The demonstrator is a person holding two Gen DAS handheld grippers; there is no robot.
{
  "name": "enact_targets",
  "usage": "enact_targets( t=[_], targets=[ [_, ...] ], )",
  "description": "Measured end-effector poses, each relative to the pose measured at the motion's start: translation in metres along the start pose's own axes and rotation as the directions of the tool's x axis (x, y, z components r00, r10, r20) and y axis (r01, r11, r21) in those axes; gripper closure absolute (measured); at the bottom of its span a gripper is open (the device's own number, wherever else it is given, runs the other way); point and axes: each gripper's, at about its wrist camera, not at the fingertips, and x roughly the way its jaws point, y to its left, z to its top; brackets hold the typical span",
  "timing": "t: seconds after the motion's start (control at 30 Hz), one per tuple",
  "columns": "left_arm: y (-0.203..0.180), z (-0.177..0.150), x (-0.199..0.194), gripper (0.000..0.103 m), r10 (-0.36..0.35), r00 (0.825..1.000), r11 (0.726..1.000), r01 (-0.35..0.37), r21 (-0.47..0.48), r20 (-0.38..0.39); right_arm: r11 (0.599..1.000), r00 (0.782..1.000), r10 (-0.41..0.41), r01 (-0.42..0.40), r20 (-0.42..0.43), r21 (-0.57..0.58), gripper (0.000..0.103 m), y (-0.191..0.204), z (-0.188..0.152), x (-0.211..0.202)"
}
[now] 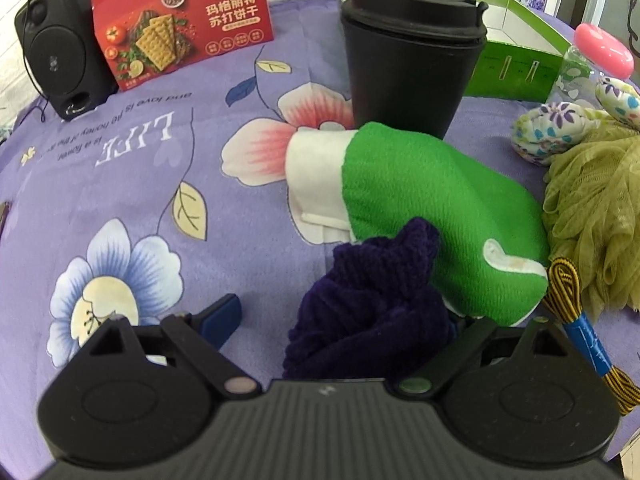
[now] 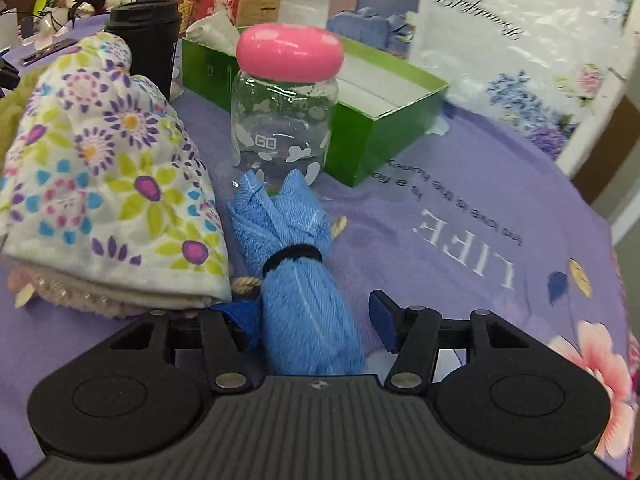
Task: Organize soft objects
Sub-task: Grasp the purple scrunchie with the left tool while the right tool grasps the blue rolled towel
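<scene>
Left hand-held gripper point(image 1: 340, 320): fingers spread wide; a dark purple knitted cloth point(image 1: 368, 304) is bunched between them, no pinch being seen; only the left blue pad point(image 1: 222, 318) is visible, the right one being hidden behind the cloth.

Green and white cloth point(image 1: 420, 200): laid just beyond the purple cloth and touching it; backed directly by a black lidded cup point(image 1: 408, 60), which stands upright and blocks the way forward.

Olive mesh bath puff point(image 1: 592, 208): crowded against the right of the green cloth; a yellow and black cord with a blue band point(image 1: 576, 320) is laid in front of it; a floral cloth point(image 1: 548, 132) is piled behind it.

Further back in the left view: a red cracker box point(image 1: 180, 24) and a black speaker point(image 1: 60, 48), well apart from the cloths; a green box point(image 1: 516, 64) behind the cup.

Right hand-held gripper point(image 2: 316, 316): fingers spread; a blue towel roll point(image 2: 296, 280), cinched by a black band, is lodged between them; the left finger appears to touch it, the right is held apart.

Floral cloth point(image 2: 104, 184): heaped on a pinkish knitted item at the left of the roll, close against it; a clear jar with a pink lid point(image 2: 286, 108) stands upright just beyond the roll's far end; an open green box point(image 2: 384, 120) is placed behind the jar.

Bench: covered throughout by a purple flowered sheet point(image 2: 480, 208).
</scene>
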Motion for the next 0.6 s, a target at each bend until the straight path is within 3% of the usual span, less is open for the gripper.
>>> enact_targets(
  t=[0.13,0.33,0.37,0.4,0.43,0.5,0.6],
  targets=[
    [0.0,-0.001,0.001,0.008,0.003,1.0,1.0,-0.002,-0.015,0.013,0.995,0.998,0.039,-0.042,0.04,0.086,0.058,-0.009,-0.005,0.009],
    [0.001,-0.003,0.0,0.009,-0.001,0.999,1.0,0.002,-0.03,0.033,0.98,0.997,0.005,-0.019,0.072,0.198,0.055,-0.007,-0.015,0.006],
    [0.001,-0.003,-0.001,0.021,-0.006,0.999,0.999,0.007,-0.034,0.034,0.977,0.998,0.008,-0.022,0.066,0.213,0.056,-0.008,-0.015,0.006],
    [0.001,-0.003,-0.004,0.032,-0.024,0.999,0.999,0.026,-0.037,0.04,0.971,0.998,0.015,-0.03,0.065,0.239,0.062,-0.01,-0.015,0.006],
    [0.001,-0.003,-0.009,0.052,-0.046,0.998,0.998,0.048,-0.037,0.049,0.965,0.997,0.019,-0.036,0.07,0.26,0.073,-0.011,-0.015,0.005],
    [0.001,-0.003,-0.018,0.052,-0.034,0.998,0.999,0.036,-0.04,0.056,0.967,0.997,0.006,-0.025,0.075,0.255,0.088,-0.006,-0.015,0.002],
    [0.006,-0.008,-0.032,0.052,-0.011,0.996,0.998,0.015,-0.053,0.084,0.963,0.996,-0.031,0.008,0.084,0.269,0.092,-0.003,-0.02,-0.008]
  ],
)
